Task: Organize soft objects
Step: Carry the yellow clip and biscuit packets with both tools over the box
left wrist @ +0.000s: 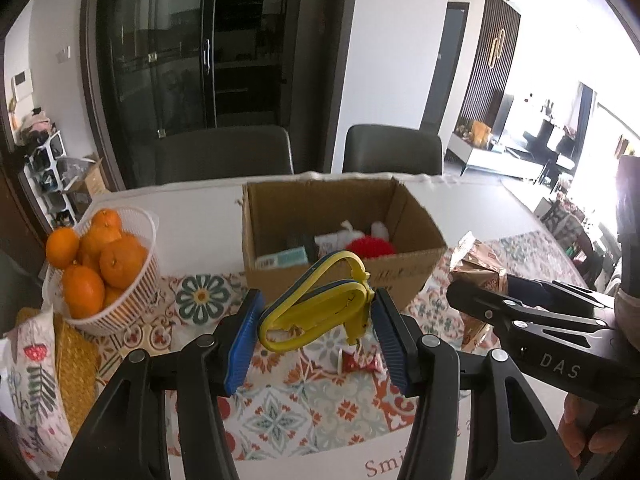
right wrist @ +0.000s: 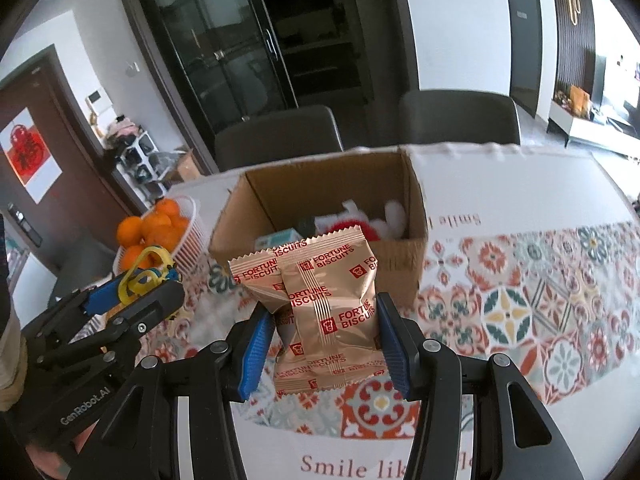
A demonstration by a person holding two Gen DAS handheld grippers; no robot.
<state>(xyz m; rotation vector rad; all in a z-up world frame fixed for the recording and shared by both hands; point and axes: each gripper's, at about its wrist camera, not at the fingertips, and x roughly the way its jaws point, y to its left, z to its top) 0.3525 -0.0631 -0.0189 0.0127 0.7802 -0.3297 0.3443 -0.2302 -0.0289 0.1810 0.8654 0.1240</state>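
Left gripper (left wrist: pixel 316 330) is pinched on a yellow strap (left wrist: pixel 320 304). A biscuit bag (right wrist: pixel 326 312) is squeezed by the right gripper (right wrist: pixel 326 346). Both are held above the worktop (right wrist: pixel 520 184), near the box (left wrist: pixel 340 276).

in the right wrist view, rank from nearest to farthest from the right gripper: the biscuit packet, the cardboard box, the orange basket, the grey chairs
1. Biscuit packet, held in the right gripper.
2. Cardboard box, just ahead.
3. Orange basket, ahead left.
4. Grey chairs, beyond the table.
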